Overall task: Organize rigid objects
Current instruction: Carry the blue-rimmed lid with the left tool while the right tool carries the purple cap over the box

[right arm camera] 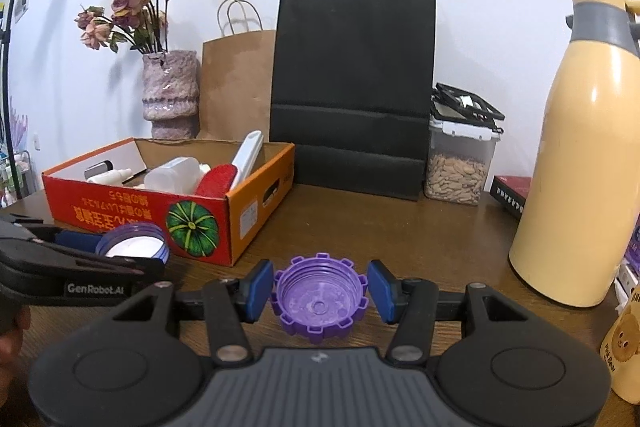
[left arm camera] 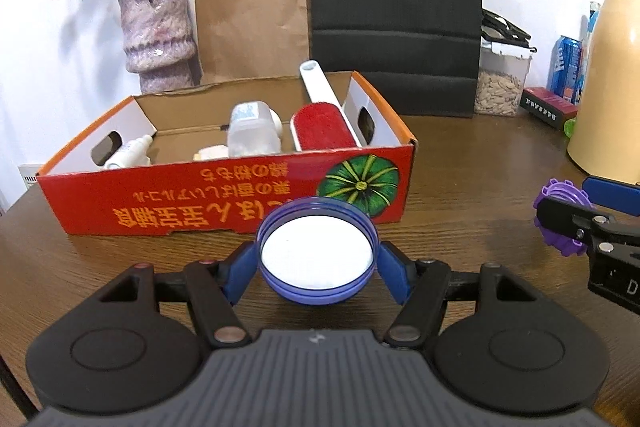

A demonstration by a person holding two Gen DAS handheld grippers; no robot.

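While both grippers hover low over the dark wood-grain table (left arm camera: 460, 163), a plain white wall closes the scene behind a row of stored items. Against that wall stand two paper bags, one brown bag (left arm camera: 252, 15) and one black bag (left arm camera: 396, 11), one mottled pink vase (left arm camera: 158, 31) of dried flowers, one clear container (right arm camera: 460, 163) of pale seeds or nuts, and one tall yellow thermos jug (right arm camera: 576, 155) at the right edge. One red cardboard box (left arm camera: 224, 199) with a green pumpkin print sits open on the table; it contains one red-faced lint brush (left arm camera: 322, 125) with a white handle, one clear plastic bottle (left arm camera: 252, 129) lying on its side, and one small white bottle (left arm camera: 128, 153), with further small items partly hidden. Two lids are in hand. The left gripper (left arm camera: 318, 259) is clamped on the blue lid (left arm camera: 318, 251), its white inner face up, just in front of the box wall. The right gripper (right arm camera: 320, 291) has its blue pads against the notched purple cap (right arm camera: 320, 295), hollow side up, near the box's front corner.
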